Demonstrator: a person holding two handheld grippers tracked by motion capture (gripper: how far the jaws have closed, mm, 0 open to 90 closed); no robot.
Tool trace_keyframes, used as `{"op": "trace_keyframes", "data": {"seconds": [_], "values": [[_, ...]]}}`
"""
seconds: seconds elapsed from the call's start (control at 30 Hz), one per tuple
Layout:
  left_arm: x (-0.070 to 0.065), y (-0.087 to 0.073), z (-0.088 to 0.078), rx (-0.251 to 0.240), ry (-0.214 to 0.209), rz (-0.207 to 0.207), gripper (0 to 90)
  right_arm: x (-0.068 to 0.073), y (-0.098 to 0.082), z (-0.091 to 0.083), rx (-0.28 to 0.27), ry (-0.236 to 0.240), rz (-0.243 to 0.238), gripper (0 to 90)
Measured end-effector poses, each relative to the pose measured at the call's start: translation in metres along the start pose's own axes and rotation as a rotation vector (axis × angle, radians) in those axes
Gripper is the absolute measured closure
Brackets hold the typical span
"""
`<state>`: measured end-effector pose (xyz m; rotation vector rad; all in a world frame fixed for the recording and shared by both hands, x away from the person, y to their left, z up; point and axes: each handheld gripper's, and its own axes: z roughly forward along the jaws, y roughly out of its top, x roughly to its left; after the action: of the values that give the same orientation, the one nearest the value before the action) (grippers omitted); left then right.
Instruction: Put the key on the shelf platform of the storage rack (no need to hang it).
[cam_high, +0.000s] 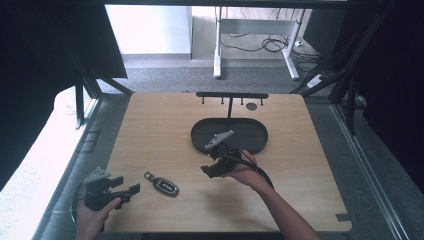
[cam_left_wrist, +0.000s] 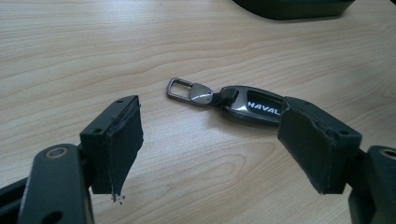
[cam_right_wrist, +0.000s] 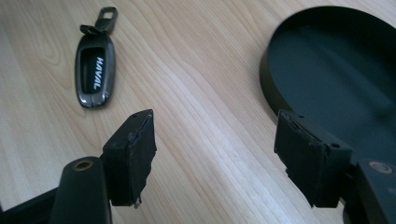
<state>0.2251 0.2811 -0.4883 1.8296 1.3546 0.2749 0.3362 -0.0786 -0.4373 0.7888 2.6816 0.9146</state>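
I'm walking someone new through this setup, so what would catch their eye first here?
Probably the dark HAVAL car key lying alone on the wooden table, just ahead of the open left gripper. Next, the black oval tray with a hook rack behind it; the open right gripper hovers at its near edge.

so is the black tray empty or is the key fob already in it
Empty. The oval black tray has a bare floor, and the Haval key fob lies flat on the wooden table, apart from it.

White "HAVAL" lettering stands on the dark key fob (cam_right_wrist: 95, 72).
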Motion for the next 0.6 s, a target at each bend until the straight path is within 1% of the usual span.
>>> {"op": "trace_keyframes", "data": {"seconds": [0.1,0.23,0.33,0.43,0.6], "values": [[0.000,0.000,0.001,0.003,-0.001,0.003,22.3,0.002,0.003,0.002,0.005,0.005,-0.010,29.4],[0.000,0.000,0.001,0.003,-0.002,0.001,22.3,0.009,0.011,0.009,0.019,0.020,-0.024,29.5],[-0.001,0.000,0.000,0.002,-0.002,0.000,22.3,0.010,0.015,0.013,0.024,0.024,-0.022,29.6],[-0.001,0.000,-0.002,-0.008,-0.005,-0.001,22.2,0.012,0.019,0.016,0.017,0.036,-0.014,29.8],[0.001,0.000,-0.003,-0.011,-0.003,-0.004,22.3,0.016,0.024,0.017,0.013,0.048,-0.023,30.0]]}}
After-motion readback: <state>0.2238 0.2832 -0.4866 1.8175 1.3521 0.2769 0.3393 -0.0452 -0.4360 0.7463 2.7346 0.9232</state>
